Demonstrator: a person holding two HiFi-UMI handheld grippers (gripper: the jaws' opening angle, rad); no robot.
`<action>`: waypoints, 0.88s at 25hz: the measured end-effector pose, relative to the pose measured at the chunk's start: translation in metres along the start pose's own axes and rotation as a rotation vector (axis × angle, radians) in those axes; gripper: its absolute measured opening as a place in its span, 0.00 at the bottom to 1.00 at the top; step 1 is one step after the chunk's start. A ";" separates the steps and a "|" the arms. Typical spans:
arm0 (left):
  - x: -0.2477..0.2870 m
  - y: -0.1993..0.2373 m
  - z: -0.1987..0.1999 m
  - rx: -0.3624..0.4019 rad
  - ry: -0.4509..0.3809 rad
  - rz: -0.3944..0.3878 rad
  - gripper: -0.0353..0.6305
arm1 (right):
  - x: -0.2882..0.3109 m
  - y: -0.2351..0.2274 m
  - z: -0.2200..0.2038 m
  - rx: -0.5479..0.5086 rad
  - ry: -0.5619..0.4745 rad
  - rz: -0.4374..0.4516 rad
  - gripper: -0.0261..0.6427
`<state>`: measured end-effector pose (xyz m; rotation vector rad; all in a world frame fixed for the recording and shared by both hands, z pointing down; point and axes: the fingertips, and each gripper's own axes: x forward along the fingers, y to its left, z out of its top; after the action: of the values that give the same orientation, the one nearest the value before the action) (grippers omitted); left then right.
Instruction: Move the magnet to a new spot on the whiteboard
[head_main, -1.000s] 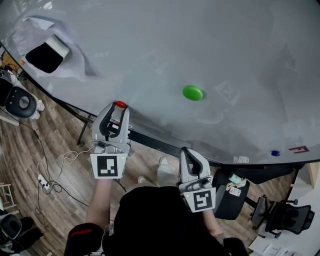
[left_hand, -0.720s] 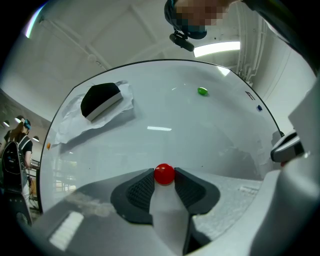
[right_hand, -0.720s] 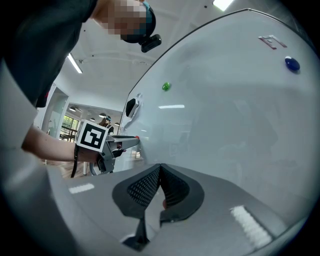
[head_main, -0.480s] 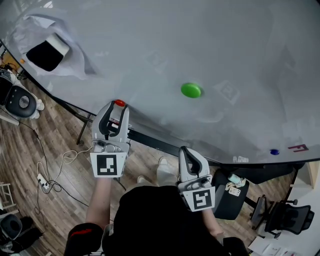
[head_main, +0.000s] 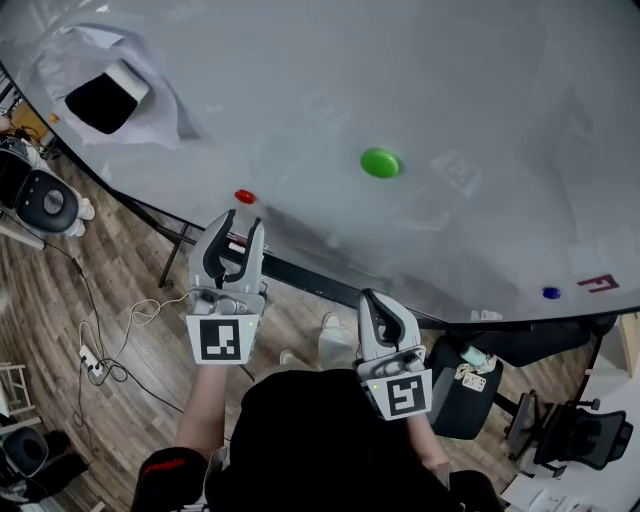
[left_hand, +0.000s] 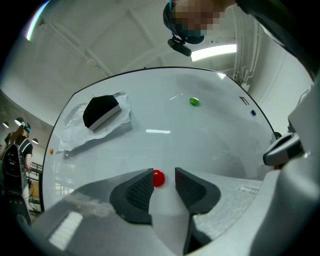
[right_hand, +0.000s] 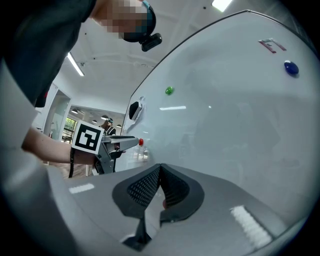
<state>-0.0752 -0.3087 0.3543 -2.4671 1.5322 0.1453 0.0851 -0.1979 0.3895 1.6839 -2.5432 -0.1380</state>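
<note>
A small red magnet (head_main: 244, 196) sticks to the whiteboard (head_main: 420, 70) near its lower edge. My left gripper (head_main: 241, 224) sits a short way back from it, open; its jaws have just been opening and nothing is between the pads. In the left gripper view the red magnet (left_hand: 158, 178) shows just beyond the left gripper's (left_hand: 164, 181) tips. My right gripper (head_main: 376, 304) hangs lower right, off the board, its pads (right_hand: 150, 186) closed together on nothing. The red magnet (right_hand: 140, 142) also shows small in the right gripper view.
A green magnet (head_main: 380, 162) sits mid-board and a blue magnet (head_main: 551, 293) at the lower right beside a red mark (head_main: 598, 284). A black eraser (head_main: 105, 98) on crumpled paper is at the upper left. Cables (head_main: 105, 340) and office chairs (head_main: 570, 440) stand on the wooden floor.
The red magnet was between the left gripper's tips; now it stays on the board and the left gripper has drawn back from it, jaws wider. The right gripper has not moved.
</note>
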 end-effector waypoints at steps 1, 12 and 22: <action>-0.003 -0.001 0.001 -0.007 -0.001 -0.002 0.27 | -0.001 0.002 0.001 0.000 -0.001 0.004 0.04; -0.040 -0.017 0.012 0.010 0.006 -0.024 0.06 | -0.019 0.022 0.008 0.008 -0.022 0.037 0.04; -0.082 -0.035 0.026 0.032 0.011 -0.030 0.06 | -0.038 0.045 0.018 0.010 -0.055 0.078 0.04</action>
<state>-0.0800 -0.2161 0.3510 -2.4691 1.4898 0.1015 0.0570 -0.1453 0.3761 1.6024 -2.6492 -0.1685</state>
